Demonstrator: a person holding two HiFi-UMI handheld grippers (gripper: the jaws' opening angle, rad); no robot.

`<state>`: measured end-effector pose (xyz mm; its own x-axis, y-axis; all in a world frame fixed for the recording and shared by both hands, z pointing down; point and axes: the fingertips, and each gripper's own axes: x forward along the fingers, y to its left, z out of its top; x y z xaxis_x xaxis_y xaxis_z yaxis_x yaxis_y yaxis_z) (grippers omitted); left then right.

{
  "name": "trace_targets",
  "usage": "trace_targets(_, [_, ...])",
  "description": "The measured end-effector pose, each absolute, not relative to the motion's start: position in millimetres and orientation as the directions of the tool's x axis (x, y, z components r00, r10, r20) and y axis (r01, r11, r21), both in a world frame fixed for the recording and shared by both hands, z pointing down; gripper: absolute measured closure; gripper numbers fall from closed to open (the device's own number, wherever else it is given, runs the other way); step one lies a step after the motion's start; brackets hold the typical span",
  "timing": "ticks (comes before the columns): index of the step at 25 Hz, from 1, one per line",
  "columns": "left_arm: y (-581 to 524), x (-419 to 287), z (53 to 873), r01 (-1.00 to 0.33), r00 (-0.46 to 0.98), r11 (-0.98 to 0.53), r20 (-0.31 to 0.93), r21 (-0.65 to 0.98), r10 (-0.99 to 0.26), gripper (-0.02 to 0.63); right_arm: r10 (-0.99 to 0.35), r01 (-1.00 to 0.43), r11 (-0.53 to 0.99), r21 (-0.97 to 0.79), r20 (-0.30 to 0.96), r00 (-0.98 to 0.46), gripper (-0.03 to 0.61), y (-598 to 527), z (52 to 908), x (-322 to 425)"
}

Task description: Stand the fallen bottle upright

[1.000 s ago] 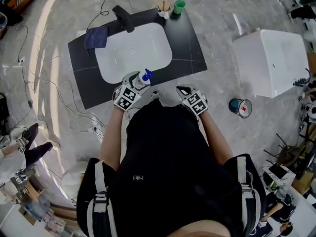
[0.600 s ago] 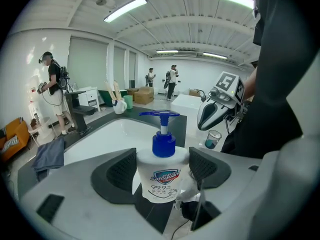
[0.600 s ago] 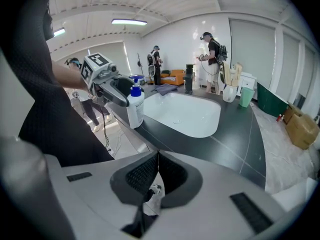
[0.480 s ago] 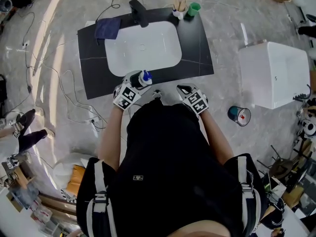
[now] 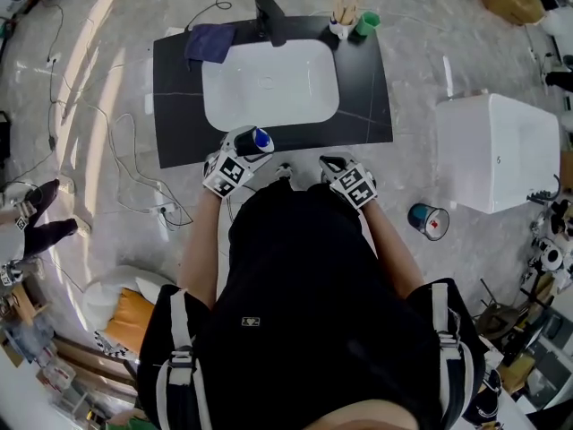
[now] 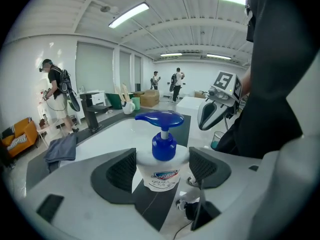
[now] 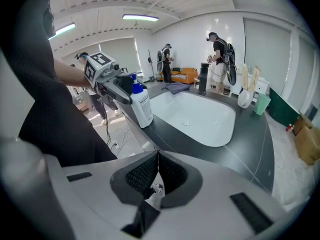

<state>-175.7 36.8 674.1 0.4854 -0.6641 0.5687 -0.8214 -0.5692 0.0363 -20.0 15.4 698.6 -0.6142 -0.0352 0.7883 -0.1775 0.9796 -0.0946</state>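
The label on the bottle (image 6: pixel 159 175) is unreadable.

The bottle (image 6: pixel 161 161) is a white plastic pump dispenser with a blue pump (image 6: pixel 160 118) and collar and a small red-and-blue label (image 6: pixel 161 176) on its front. It stands upright, spout pointing sideways, clamped at the shoulder between the jaws of the left hand-held gripper (image 6: pixel 162 168). It is at the near edge of the dark surface (image 5: pixel 179 106), just in front of the white basin (image 5: pixel 269 88).
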Motion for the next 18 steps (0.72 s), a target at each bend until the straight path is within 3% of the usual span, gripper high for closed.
trace_targets(18, [47,-185,673,-0.934,0.324,-0.352,0.57,0.065,-0.755,0.282,0.089,0.002,0.994,-0.112,0.779,-0.621,0.518,11,692,-41])
